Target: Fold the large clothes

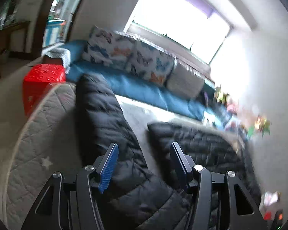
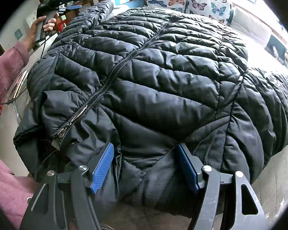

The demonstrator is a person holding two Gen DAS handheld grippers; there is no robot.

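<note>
A black quilted puffer jacket (image 2: 153, 72) lies front up on the grey quilted mattress (image 2: 274, 176), zipper (image 2: 113, 72) closed along the middle. My right gripper (image 2: 145, 147) is open, its blue pads either side of the jacket's shoulder near the collar, fabric between the jaws. My left gripper (image 1: 144, 147) is open and held above the jacket's sleeve (image 1: 105, 115). It also shows in the right wrist view (image 2: 67, 5), raised in the person's hand at the jacket's far left, holding nothing.
A blue sofa (image 1: 144, 90) with butterfly cushions (image 1: 128, 55) runs behind the mattress under a bright window. A red box (image 1: 42, 80) stands at the mattress's left end. Toys (image 1: 259, 124) lie at the right. The person's pink sleeve (image 2: 3, 72) is at left.
</note>
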